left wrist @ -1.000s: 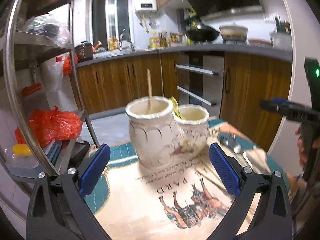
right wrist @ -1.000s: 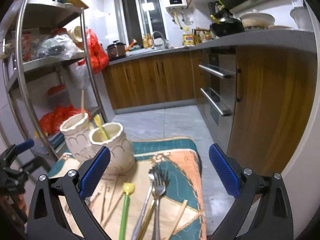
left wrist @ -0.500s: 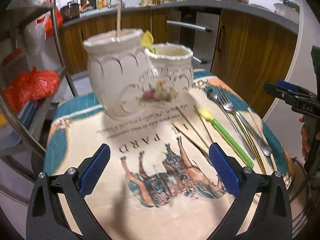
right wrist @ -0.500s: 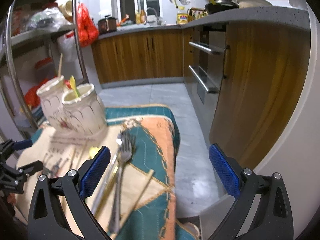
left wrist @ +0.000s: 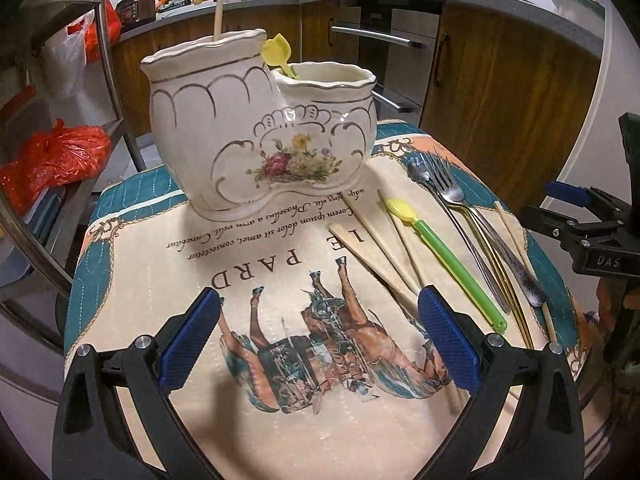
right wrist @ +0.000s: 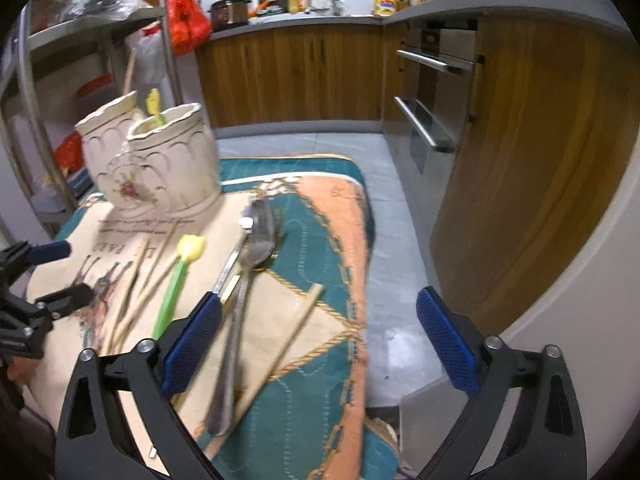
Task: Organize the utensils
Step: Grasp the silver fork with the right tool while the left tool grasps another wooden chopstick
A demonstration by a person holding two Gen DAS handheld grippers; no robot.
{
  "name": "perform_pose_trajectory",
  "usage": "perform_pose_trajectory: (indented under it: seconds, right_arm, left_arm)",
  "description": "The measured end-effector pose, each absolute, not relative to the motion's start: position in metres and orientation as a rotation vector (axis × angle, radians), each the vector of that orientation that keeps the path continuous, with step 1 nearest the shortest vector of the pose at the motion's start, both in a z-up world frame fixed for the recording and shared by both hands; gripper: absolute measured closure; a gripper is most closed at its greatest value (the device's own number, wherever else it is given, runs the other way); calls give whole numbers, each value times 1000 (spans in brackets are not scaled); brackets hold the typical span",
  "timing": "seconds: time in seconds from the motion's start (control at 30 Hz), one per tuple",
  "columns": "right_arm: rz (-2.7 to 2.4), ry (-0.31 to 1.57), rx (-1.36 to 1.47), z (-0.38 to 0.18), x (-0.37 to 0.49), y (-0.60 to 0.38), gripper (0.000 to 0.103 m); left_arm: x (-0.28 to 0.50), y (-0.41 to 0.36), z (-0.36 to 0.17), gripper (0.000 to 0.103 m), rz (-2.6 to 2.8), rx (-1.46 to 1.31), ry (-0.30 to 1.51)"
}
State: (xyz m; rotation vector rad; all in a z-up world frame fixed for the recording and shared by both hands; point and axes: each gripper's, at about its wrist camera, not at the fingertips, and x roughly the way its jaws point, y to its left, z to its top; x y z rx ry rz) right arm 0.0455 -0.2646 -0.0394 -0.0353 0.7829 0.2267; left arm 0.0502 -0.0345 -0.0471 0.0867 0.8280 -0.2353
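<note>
Left wrist view: left hand-held gripper [left wrist: 318, 334] was wide open, holding nothing, hovering over the printed cloth [left wrist: 256, 264] on the desk. Ceramic two-pot holder [left wrist: 260, 132] stood upright at the far side of the cloth; a wooden stick [left wrist: 218, 4] stood in its taller pot, and a yellow-tipped utensil [left wrist: 277, 50] poked out of the shorter one. Loose utensils lay on the cloth to the right of the holder: wooden chopsticks [left wrist: 376, 240], green-handled spoon with yellow bowl [left wrist: 444, 256], then forks [left wrist: 444, 184] with metal handles bunched together (exact count hard to tell). One chopstick's near end ran under the gripper's right finger. Right hand-held gripper [left wrist: 576, 216] showed at the right edge.

Right wrist view: right hand-held gripper [right wrist: 318, 342] was also wide open and empty, over the cloth's right edge [right wrist: 344, 280], half above the floor [right wrist: 384, 240]. Forks [right wrist: 256, 240] and a single chopstick [right wrist: 296, 328] lay just ahead of its left finger, the green spoon [right wrist: 176, 280] further left. Holder [right wrist: 152, 160] stood at the far left. This view was somewhat blurred.
</note>
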Motion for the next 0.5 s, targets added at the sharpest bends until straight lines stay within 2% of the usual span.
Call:
perform_pose_trajectory:
  seconds: [0.07,0.13,0.33,0.5]
  right_arm:
    - [263,790,-58,-39,45,-258,22]
    - [308,816,-79,-39,44,-251,45]
    - [396,872,-126,-44,43,-237,74]
    - [419,902,-155,-51,48,-229,81]
  left_arm:
    - [49,-36,-46,6,-243,86,828]
    - [49,-37,-47,6,-246,89,829]
    - [48,-38,-47,6,-249,90,833]
    - [49,-40,-48,6,-252,92,836]
